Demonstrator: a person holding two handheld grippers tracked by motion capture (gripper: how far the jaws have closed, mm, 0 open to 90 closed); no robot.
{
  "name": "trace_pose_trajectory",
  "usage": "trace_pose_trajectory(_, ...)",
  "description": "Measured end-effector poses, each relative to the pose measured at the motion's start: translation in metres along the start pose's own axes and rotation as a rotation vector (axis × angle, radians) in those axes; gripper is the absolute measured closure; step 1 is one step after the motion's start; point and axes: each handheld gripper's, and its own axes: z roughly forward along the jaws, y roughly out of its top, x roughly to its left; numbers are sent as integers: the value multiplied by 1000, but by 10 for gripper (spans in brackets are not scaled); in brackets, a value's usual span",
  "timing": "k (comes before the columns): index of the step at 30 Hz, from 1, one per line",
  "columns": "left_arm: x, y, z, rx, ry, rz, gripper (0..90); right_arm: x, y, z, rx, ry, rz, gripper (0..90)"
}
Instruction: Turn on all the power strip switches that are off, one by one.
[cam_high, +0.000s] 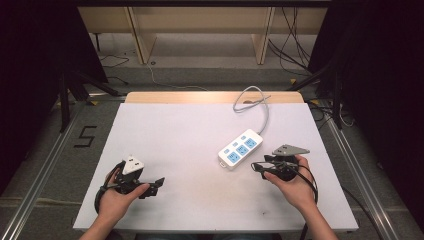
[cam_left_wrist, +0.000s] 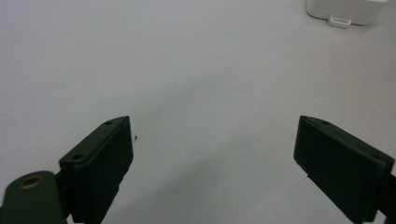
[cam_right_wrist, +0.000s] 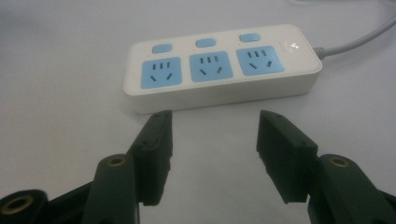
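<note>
right gripper (cam_high: 256, 167): jaws wide apart, nothing between, tips just short of power strip (cam_high: 240, 148) at its 10 o'clock | left gripper (cam_high: 156, 186): jaws spread, empty, at table's (cam_high: 190, 130) 7 o'clock | strip: flat, right of centre, cord (cam_high: 260, 107) toward 12 o'clock

White three-socket power strip (cam_high: 240, 148) lying flat; unplugged.

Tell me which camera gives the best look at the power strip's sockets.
The right gripper view: the power strip lies just beyond the open jaws, with three blue sockets and three switches clear. The high view shows the whole strip and its cord, small. The left gripper view catches one white end.
</note>
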Motion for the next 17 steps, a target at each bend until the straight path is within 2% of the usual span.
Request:
trace_pose_trajectory(10,1,0,0,4,3,-1,116,-5,-14,-9,-58,-7,16,465)
trace_pose_trajectory(17,4,-1,3,15,-2,-8,113,-5,-18,-9,-73,-2,10,457)
